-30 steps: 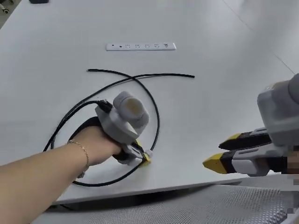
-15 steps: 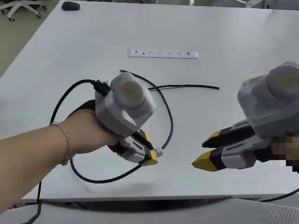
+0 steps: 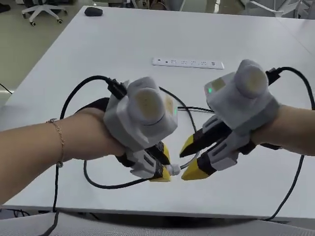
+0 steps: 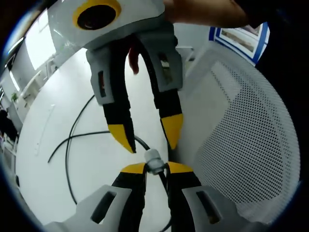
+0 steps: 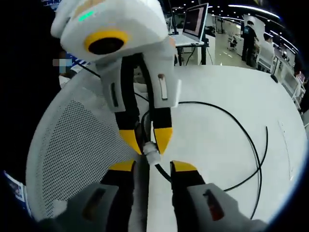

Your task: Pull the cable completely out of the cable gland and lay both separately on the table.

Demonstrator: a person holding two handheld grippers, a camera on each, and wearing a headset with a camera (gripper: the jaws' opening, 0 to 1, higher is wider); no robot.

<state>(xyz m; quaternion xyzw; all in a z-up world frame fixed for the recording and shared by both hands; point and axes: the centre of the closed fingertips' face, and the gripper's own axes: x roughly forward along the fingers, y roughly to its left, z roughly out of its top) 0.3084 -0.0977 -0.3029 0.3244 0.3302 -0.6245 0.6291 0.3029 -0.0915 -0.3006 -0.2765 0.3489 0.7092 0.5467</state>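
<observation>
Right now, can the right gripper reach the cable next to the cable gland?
Probably yes. The right gripper is open, and the cable leaving the cable gland, held by the left gripper, passes between its jaws with nothing in the way.

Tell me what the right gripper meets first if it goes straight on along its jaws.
Most likely the white cable gland, held in the left gripper, just ahead between the open right gripper tips; depth is unclear.

Left gripper (image 3: 165,172) and right gripper (image 3: 189,161) are presenting grey housings, black jaws, yellow tips. Black lead (image 3: 112,87) is trailing from each. Green lamp (image 3: 210,90) is glowing on right unit. Left wrist is wearing thin bracelet (image 3: 58,140).
</observation>
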